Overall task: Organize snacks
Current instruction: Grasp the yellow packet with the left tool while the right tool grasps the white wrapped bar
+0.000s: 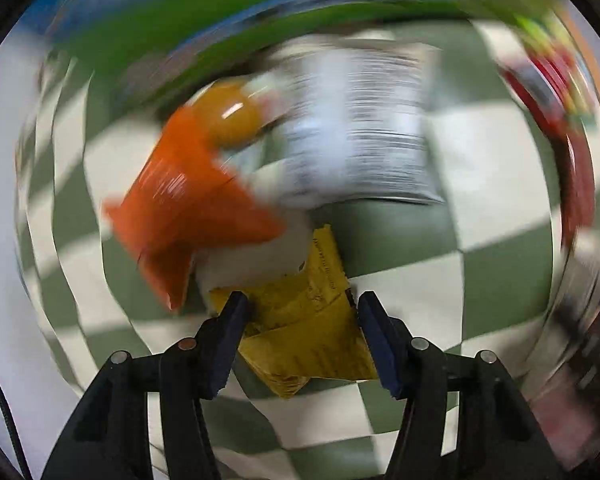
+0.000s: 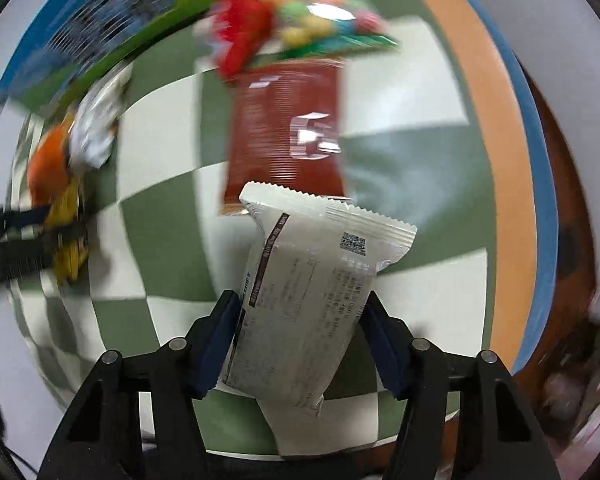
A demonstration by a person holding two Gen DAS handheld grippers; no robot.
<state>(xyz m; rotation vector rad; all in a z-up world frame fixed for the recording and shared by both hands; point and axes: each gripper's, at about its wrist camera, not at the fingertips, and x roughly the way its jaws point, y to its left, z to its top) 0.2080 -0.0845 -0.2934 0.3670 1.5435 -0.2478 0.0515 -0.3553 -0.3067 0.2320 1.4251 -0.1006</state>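
Note:
My left gripper (image 1: 300, 308) is shut on a yellow snack packet (image 1: 312, 332), held above the green-and-white checkered cloth (image 1: 496, 184). Past it lie an orange packet (image 1: 188, 200) and a white printed packet (image 1: 360, 128), both blurred. My right gripper (image 2: 300, 308) is shut on a white snack packet (image 2: 312, 288) that stands up between the fingers. Beyond it a dark red packet (image 2: 284, 132) lies on the cloth, with a red and multicoloured candy bag (image 2: 296, 16) behind. The left gripper with the yellow packet (image 2: 70, 236) shows at the left of the right wrist view.
A green and blue blurred band (image 1: 172, 28) runs along the far side. Red packets (image 1: 560, 120) lie at the right in the left wrist view. The table's orange rim (image 2: 500, 160) and blue edge curve down the right side, with brown floor beyond.

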